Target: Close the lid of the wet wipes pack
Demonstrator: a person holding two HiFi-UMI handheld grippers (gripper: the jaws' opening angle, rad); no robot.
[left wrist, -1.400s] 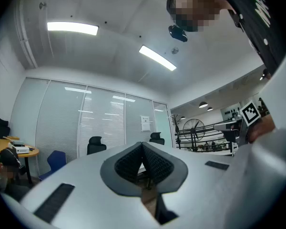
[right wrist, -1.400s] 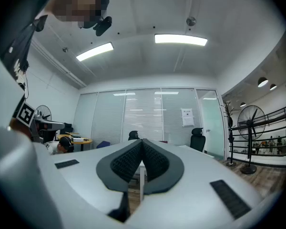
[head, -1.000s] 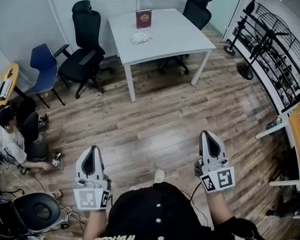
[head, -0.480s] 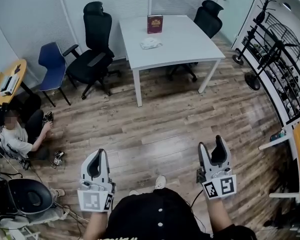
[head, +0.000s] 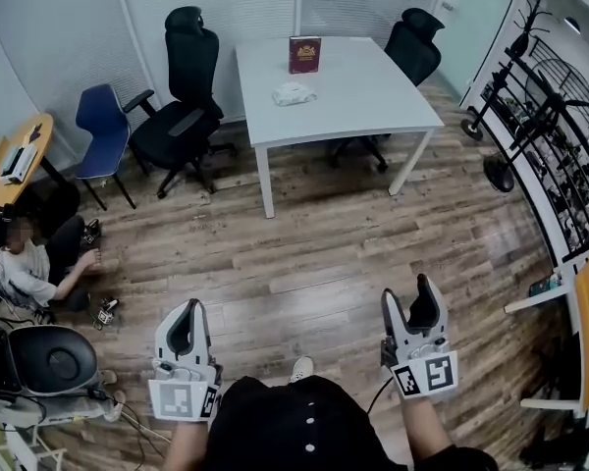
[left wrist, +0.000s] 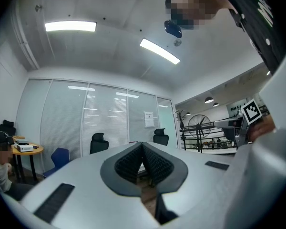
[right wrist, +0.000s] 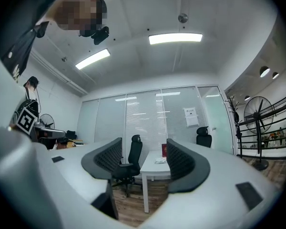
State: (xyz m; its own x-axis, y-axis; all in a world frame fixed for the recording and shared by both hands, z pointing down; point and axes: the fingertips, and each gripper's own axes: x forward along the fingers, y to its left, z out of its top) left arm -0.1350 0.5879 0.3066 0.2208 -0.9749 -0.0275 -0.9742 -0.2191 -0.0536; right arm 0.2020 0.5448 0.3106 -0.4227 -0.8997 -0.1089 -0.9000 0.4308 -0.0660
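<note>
The wet wipes pack [head: 294,93] lies on the white tabletop [head: 368,91] at the far side of the room, well apart from both claws, with a dark red box [head: 304,54] standing upright just behind it. In the head view the person holds both claws low over the wooden floor [head: 314,253], each pointing roughly level toward the tabletop. The left claw [head: 187,308] has its ribbed pads pressed together with nothing between them. The right claw [head: 411,295] is spread wide and empty; its own view frames the distant tabletop and the pack in the gap between its jaws. A black office chair [head: 182,116] and a blue chair [head: 102,130] stand to the left of the tabletop, and a person [head: 34,268] sits on the floor at the left edge.
</note>
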